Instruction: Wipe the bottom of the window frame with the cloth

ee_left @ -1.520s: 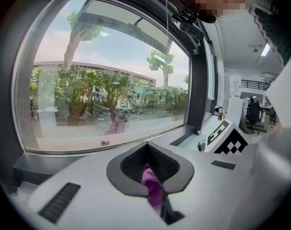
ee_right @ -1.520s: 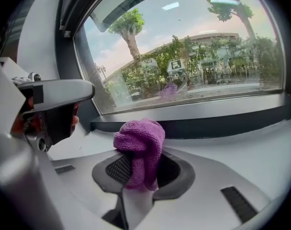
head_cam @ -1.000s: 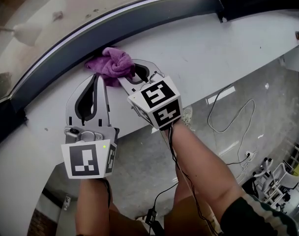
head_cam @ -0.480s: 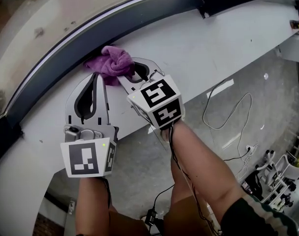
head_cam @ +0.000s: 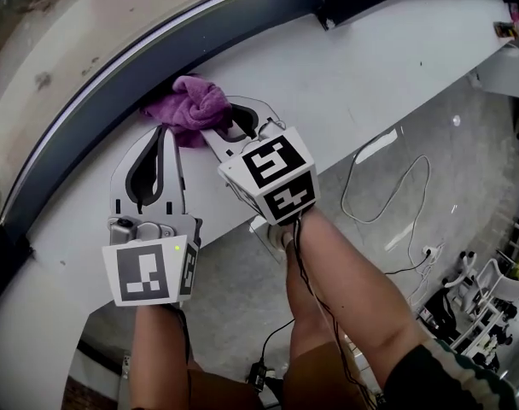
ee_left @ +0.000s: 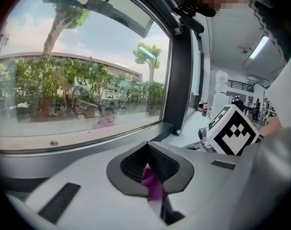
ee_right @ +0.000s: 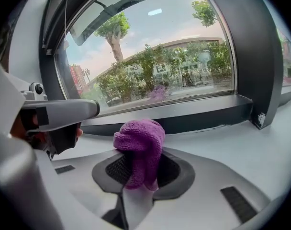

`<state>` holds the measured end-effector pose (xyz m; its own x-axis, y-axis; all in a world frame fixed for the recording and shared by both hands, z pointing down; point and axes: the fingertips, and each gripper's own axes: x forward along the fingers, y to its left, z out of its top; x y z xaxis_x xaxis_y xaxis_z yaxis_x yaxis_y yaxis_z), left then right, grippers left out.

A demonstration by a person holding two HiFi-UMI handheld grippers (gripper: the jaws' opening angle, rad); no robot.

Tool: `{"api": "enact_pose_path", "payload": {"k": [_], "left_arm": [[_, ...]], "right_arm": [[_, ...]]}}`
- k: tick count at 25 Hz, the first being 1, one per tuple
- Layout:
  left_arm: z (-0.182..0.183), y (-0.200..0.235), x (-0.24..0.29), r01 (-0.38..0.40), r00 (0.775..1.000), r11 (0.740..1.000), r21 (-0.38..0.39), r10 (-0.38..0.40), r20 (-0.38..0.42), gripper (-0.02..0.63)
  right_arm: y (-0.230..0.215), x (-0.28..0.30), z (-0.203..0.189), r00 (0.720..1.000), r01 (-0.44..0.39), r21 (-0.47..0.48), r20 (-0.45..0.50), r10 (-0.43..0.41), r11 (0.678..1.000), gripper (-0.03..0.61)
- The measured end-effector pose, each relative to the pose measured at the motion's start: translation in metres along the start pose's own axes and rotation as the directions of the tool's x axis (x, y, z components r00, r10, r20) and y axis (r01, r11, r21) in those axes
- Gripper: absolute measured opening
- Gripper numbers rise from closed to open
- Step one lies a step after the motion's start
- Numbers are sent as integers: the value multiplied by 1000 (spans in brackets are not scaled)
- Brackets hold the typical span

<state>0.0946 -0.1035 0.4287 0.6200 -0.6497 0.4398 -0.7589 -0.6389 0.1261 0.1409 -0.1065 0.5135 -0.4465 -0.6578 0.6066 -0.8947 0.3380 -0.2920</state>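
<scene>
A bunched purple cloth lies against the dark bottom bar of the window frame, on the white sill. My right gripper is shut on the cloth, which bulges up out of its jaws toward the frame. My left gripper sits just left of it, tips at the cloth's left edge. In the left gripper view its jaws stand closed with a small fold of purple cloth pinched between them.
A dark vertical frame post rises at the right end of the bottom bar. The sill's front edge drops to a grey floor with loose cables. White equipment stands at the lower right.
The two grippers and the cloth now sit nearer the frame's right corner post than a second ago. Both grips are unchanged.
</scene>
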Motion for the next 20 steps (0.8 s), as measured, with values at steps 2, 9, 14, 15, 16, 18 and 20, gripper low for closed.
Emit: {"api": "enact_pose_path", "payload": {"k": [2,9,14,15,16,18,20], "left_arm": [[2,-7,7,7,1000,1000,4,-7,1,9],[4,-30,31,44,999,999,6,-44,-14,9],[7,-45,51,60,998,998,8,-59,-28,9],[7,-47,55,63,998,998,10,-63,-29,9],[6,-51,59,67,997,998,11,-66,-31,9],[5,-57,66,74,997,997,12,-74,-34,9],[4,-62,74,83,996,996,14,-83,-36,9]], "right_arm": [[-6,-4,-2,1000,3,-1,-2,-3,1000,118],[-36,-19,-10,999,36,26,-7,-36,999,118],[-57,-29,-7,998,60,43,5,-60,997,118],[-63,-31,-6,998,66,44,10,-67,997,118],[-68,-33,-6,997,72,47,14,-73,996,118],[-77,-36,-8,996,83,55,17,-84,995,118],[-88,-39,-10,995,99,58,20,-100,993,118]]}}
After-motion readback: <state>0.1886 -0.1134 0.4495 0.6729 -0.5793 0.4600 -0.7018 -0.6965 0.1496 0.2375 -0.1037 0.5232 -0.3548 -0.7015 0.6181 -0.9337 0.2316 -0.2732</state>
